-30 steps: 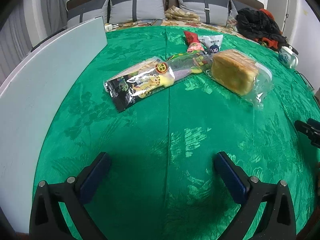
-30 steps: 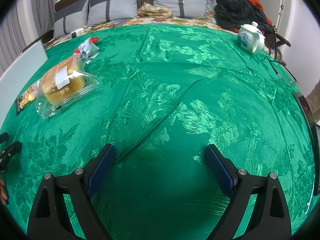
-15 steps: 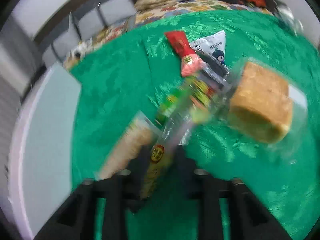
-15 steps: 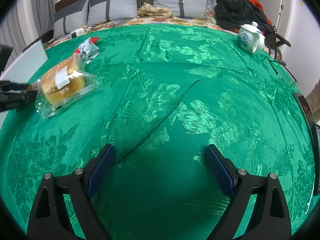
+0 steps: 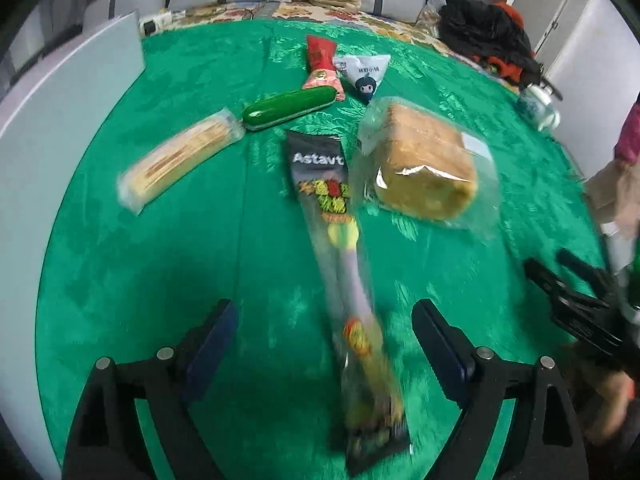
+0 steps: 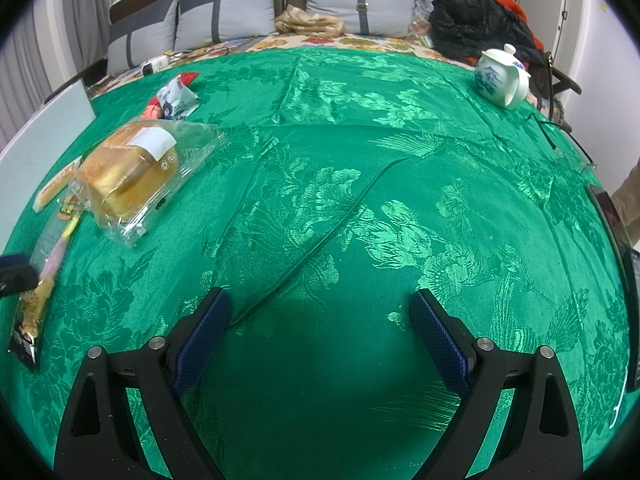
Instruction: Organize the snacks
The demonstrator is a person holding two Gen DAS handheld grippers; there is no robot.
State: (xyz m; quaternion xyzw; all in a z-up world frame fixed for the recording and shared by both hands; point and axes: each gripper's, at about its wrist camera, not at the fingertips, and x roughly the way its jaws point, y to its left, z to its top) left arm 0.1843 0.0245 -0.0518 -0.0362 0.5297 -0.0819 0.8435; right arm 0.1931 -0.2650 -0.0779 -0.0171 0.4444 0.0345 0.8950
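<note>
My left gripper (image 5: pixel 324 336) is open over the green tablecloth (image 5: pixel 160 248). A long black and clear snack packet (image 5: pixel 340 264) lies lengthwise between its fingers, one end near me, blurred. Beyond it lie a bagged bread loaf (image 5: pixel 424 168), a cracker pack (image 5: pixel 176 160), a green tube snack (image 5: pixel 288 108), a red packet (image 5: pixel 320 64) and a white packet (image 5: pixel 364 72). My right gripper (image 6: pixel 320 320) is open and empty over bare cloth; the loaf (image 6: pixel 132 172) and the long packet (image 6: pixel 44 276) lie to its left.
A white board (image 5: pixel 60 92) stands along the table's left edge. A white teapot (image 6: pixel 500 80) sits at the far right. Cushions and dark clothes lie on the sofa behind. My right gripper also shows in the left wrist view (image 5: pixel 576 304).
My left gripper closed on the long packet, pulled it toward me and turned it lengthwise, then opened. The cracker pack and green tube beneath it now show. The right gripper has not moved.
</note>
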